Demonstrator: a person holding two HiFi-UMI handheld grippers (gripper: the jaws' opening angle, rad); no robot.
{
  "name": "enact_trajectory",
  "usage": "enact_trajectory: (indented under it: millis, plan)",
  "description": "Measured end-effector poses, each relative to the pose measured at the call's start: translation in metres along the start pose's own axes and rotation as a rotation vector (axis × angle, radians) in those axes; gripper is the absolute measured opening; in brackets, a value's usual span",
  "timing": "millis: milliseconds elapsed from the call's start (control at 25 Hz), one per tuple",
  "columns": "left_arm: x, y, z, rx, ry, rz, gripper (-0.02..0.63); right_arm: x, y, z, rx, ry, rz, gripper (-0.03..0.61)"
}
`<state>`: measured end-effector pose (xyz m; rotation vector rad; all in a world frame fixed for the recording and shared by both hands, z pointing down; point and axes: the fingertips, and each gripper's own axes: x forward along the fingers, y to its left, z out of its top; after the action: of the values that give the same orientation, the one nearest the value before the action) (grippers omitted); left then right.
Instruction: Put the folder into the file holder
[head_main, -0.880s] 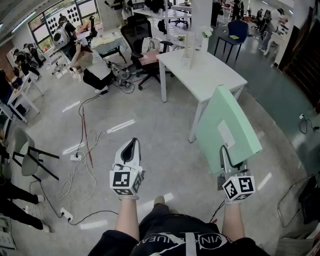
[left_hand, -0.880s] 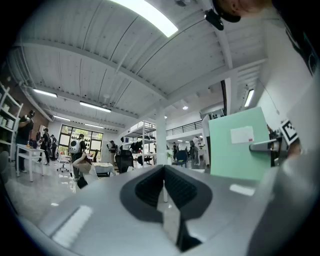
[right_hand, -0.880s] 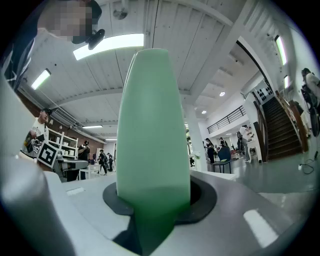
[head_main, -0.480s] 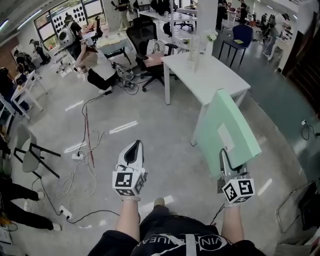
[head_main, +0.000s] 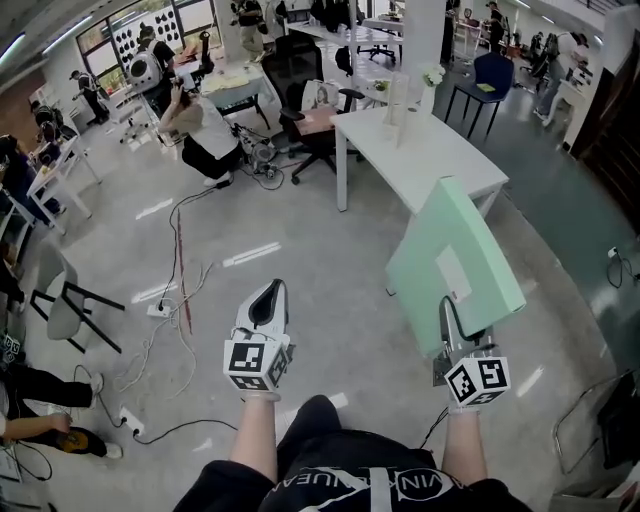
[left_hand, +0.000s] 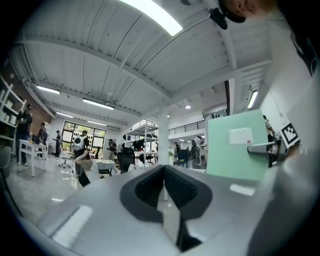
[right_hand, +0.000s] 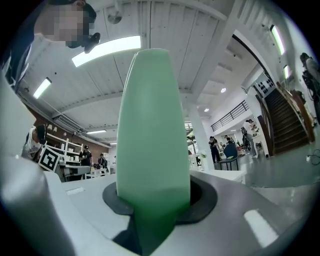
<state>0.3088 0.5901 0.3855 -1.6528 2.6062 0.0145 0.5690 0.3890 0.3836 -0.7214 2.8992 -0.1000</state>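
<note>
**Carrying pale-green flat plastic folder (head_main: 452, 262) toward white rectangular table (head_main: 440, 160)**

The folder is kept clamped upright by the right gripper (head_main: 446, 308); the left gripper (head_main: 265, 298) is closed, empty. The table has been brought slightly nearer; insertion remains undone.

The pale green flat folder (right_hand: 152, 135) hides the right tongs' (right_hand: 151, 210) inner faces in the right gripper view. The upright clear thing (head_main: 396, 103) on the white worktop (head_main: 430, 150) is too small to identify.
</note>
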Motion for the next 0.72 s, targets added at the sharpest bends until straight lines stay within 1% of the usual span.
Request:
enact_trajectory:
  millis: [120,280,720]
  plan:
    - [0.011,0.012,-0.005,-0.017,-0.007,0.014,0.000,0.016,0.003,-0.005,-0.013,0.003,0.015,0.164]
    - [0.039,0.033,-0.011,-0.026,-0.004,0.006,0.000,0.049,0.007,-0.010,-0.010,-0.002,0.014,0.165]
    - [0.144,0.127,-0.003,-0.052,-0.021,-0.017,0.000,0.173,0.017,-0.014,-0.015,-0.015,-0.058,0.164]
